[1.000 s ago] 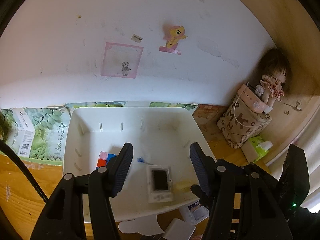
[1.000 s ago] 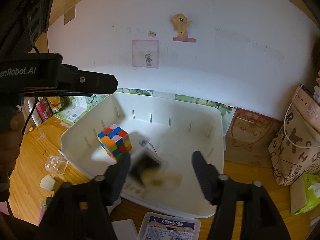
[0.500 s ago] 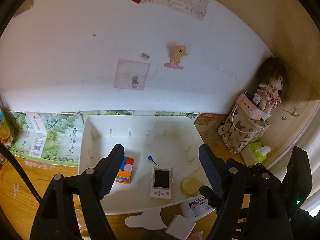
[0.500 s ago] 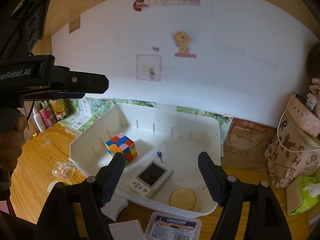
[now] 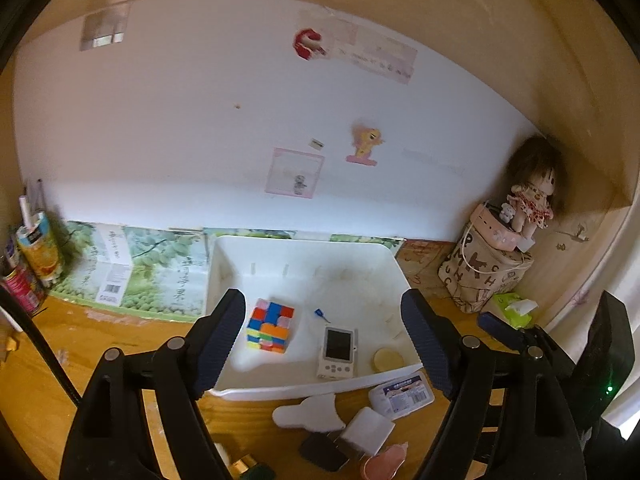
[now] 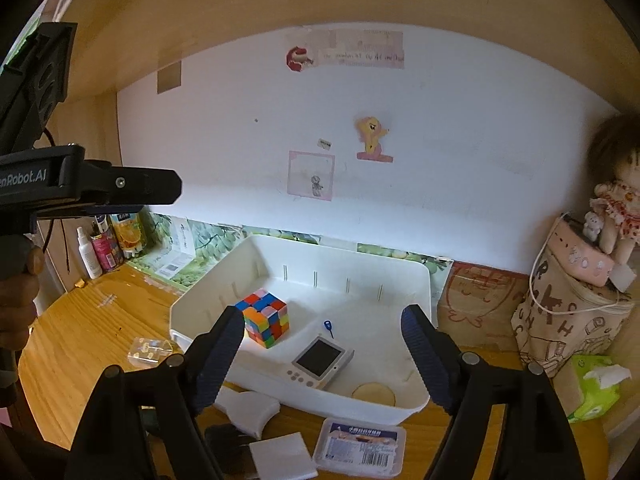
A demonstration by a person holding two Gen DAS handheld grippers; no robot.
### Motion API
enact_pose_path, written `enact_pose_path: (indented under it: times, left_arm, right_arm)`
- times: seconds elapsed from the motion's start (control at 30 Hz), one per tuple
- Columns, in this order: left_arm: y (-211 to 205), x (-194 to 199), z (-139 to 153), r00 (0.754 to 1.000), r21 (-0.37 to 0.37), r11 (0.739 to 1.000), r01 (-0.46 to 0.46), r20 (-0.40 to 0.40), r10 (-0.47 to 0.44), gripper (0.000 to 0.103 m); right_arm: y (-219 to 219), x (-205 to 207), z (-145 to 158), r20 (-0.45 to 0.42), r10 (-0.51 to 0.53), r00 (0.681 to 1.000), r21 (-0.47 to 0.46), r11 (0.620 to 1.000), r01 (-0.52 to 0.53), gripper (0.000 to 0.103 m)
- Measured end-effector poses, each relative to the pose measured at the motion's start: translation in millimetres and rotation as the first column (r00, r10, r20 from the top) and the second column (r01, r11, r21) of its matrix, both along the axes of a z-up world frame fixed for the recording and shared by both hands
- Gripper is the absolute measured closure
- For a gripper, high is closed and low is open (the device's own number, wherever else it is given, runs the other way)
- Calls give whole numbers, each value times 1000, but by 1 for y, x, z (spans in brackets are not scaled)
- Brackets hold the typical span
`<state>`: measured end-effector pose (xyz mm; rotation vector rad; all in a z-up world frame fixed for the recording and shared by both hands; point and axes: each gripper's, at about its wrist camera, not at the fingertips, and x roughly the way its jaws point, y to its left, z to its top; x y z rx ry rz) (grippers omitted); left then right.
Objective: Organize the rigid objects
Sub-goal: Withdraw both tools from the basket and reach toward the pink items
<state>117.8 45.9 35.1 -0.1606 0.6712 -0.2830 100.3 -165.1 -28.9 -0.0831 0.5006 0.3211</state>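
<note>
Both the left gripper [image 5: 324, 336] and right gripper [image 6: 323, 344] have just been opening, jaws apart, nothing between them. In the white bin [image 5: 304, 250]: cube [image 5: 270, 330] at its left, handheld console [image 5: 338, 346] at its middle, round disc [image 5: 388, 359] at its right.

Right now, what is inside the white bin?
In the white bin: a colour cube, a small blue pin, a white handheld device with a screen and a round tan disc. The near wall hides part of the floor.
</note>
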Motion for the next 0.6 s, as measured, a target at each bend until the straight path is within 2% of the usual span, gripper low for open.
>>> enact_pose_path:
  times: [0.27,0.6]
  left_arm:
    - [22,-35,3,999,3,999,-41,29,41,20]
    - [50,-75,-8,999,-19,999,-50,-3,50,20]
  right_arm:
    - [10,-34,-1,-6,-38,999,-6,999,38,20]
    - [27,-73,-14,-38,-74,997,-30,997,73,20]
